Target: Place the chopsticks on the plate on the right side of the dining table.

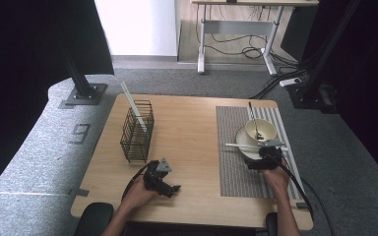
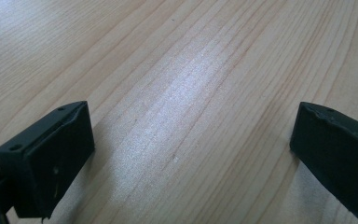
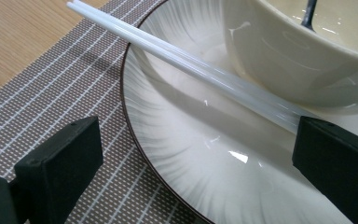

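A pale wooden worktop (image 1: 192, 142) carries a black wire basket (image 1: 137, 132) on its left and a striped placemat (image 1: 236, 167) on its right, where a cream bowl (image 3: 307, 56) with a spoon (image 1: 253, 121) in it sits on a white plate (image 3: 191, 154). My right gripper (image 3: 196, 154) is spread wide just over the plate's near rim, with the white chopsticks (image 3: 182, 58) lying across the plate ahead of its jaws, untouched. My left gripper (image 2: 191, 149), also wide and holding nothing, hovers low over bare wood near the basket.

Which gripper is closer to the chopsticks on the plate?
Right. The right gripper is open right at the chopsticks on the plate; the left gripper is over bare table, well away.
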A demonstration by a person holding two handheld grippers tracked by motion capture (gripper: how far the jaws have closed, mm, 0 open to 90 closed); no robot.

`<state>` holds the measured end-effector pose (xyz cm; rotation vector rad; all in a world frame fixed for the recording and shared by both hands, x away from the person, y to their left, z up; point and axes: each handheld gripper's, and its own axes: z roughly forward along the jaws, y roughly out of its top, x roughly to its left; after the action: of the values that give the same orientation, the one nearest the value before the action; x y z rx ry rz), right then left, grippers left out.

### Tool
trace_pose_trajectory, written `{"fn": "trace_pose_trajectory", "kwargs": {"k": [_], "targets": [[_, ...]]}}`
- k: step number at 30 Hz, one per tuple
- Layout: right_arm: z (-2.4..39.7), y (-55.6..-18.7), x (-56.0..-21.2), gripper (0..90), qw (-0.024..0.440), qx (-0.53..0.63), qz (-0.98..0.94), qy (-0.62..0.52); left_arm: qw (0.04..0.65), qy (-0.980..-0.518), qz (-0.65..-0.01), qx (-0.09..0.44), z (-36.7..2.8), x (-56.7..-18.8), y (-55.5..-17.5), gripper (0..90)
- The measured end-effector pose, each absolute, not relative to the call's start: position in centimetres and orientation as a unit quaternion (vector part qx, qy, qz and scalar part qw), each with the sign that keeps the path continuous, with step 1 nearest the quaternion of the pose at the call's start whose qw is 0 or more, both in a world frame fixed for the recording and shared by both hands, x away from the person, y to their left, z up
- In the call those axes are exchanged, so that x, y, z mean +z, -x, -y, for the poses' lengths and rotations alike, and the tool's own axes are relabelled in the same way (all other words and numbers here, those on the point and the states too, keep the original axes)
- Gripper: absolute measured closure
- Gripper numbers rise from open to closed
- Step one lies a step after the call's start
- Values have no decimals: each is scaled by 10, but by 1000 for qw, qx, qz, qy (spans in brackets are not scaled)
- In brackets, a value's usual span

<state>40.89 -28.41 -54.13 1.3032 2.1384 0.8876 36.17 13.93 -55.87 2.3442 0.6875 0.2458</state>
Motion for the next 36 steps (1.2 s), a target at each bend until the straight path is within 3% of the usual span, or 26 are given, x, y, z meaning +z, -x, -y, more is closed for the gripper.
{"fn": "trace_pose_trajectory", "kwargs": {"k": [11,19,36], "targets": [[295,-405,-534,20,239,329,-773,-487,336,-899,-264,94,-139,-559,-362,0],[336,-394,-521,53,304,316,-726,-530,337,-899,-263,94,-139,-559,-362,0],[370,-405,-543,154,297,315,-705,-562,337,-899,-262,94,-139,-559,-362,0]]}}
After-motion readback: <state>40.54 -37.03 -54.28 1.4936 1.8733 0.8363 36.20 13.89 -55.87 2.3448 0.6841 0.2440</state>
